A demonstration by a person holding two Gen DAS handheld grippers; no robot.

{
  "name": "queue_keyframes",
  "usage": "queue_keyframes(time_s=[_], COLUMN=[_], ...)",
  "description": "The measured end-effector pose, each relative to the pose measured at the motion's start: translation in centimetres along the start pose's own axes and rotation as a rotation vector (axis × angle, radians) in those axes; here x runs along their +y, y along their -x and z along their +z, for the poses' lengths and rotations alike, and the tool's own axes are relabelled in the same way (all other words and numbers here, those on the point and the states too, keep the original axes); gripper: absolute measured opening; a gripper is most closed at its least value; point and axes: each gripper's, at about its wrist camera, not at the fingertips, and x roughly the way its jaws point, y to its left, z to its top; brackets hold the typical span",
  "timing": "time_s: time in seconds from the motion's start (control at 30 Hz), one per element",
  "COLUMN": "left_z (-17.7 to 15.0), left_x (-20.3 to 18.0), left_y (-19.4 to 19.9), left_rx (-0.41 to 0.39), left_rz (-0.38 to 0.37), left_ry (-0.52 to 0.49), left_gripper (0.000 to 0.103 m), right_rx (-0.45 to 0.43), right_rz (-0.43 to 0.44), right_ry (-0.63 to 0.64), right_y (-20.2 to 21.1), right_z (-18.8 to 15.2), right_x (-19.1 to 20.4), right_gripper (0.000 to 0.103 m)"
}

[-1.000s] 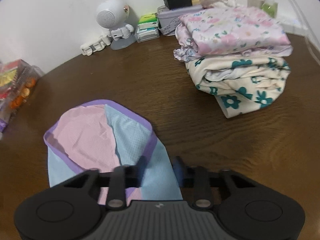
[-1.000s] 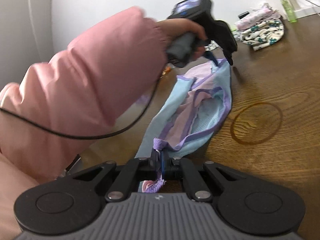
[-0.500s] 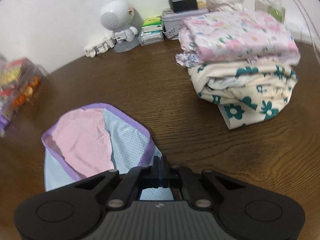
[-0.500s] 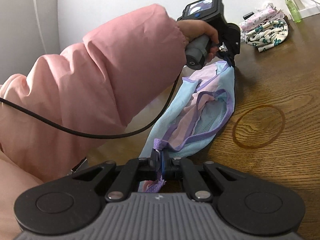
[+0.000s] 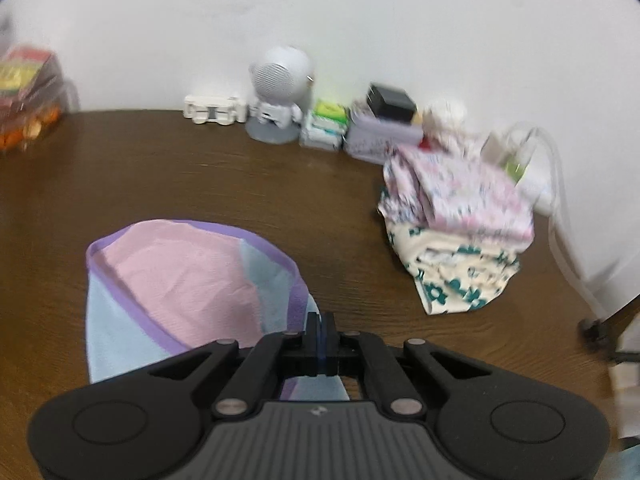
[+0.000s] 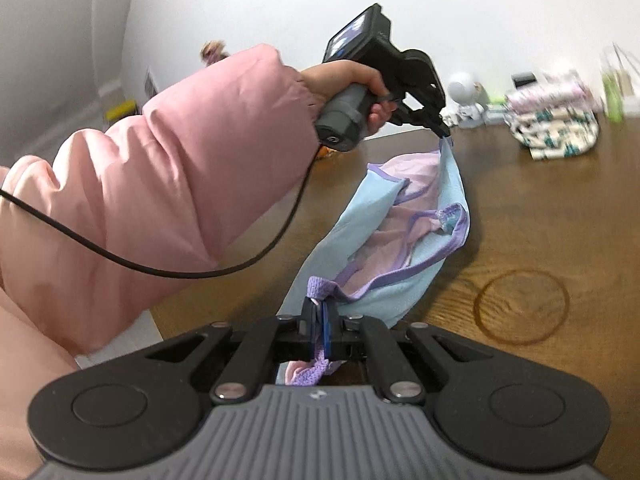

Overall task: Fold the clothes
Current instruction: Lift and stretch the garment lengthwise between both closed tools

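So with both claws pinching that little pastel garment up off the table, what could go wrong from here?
Each claw, left and right, grips only a thin edge of the garment, so a corner might slip out. The hanging middle sags and bunches, so the fold may land crooked. A wide swing could nudge the folded stack.

White round speaker figurine [image 5: 278, 94] at table [image 5: 224, 184] far edge by wall; white block toy [image 5: 214, 110] just left; small box stack [image 5: 326, 128], lilac tin [image 5: 380, 140] right. Snack packets [image 5: 28, 96] far-left corner. Ring stain [image 6: 522, 306] on wood.
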Motion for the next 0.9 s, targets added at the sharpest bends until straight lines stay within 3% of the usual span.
queue_keyframes(time_s=[0.23, 0.47, 0.6, 0.77, 0.9], left_z=[-1.9, -2.8, -3.3, -3.4, -2.4], left_x=[9.1, 13.0, 15.2, 16.9, 16.4], left_y=[2.8, 2.1, 1.8, 1.8, 2.5], left_rx=[-0.036, -0.044, -0.049, -0.067, -0.098], left_rz=[-0.126, -0.198, -0.240, -0.285, -0.249], left_ry=[0.092, 0.147, 0.179, 0.199, 0.166], left_gripper=[0.000, 0.000, 0.000, 0.000, 0.000], right_rx=[0.182, 0.329, 0.351, 0.298, 0.259], right_rz=[-0.025, -0.043, -0.064, -0.062, -0.040], right_ry=[0.214, 0.224, 0.210, 0.165, 0.160], right_y=[-3.6, -7.7, -8.2, -6.3, -4.9], right_z=[0.3, -0.4, 0.3, 2.1, 3.0], right_x=[4.9, 6.5, 6.6, 6.4, 6.9], right_gripper=[0.003, 0.003, 0.003, 0.003, 0.003])
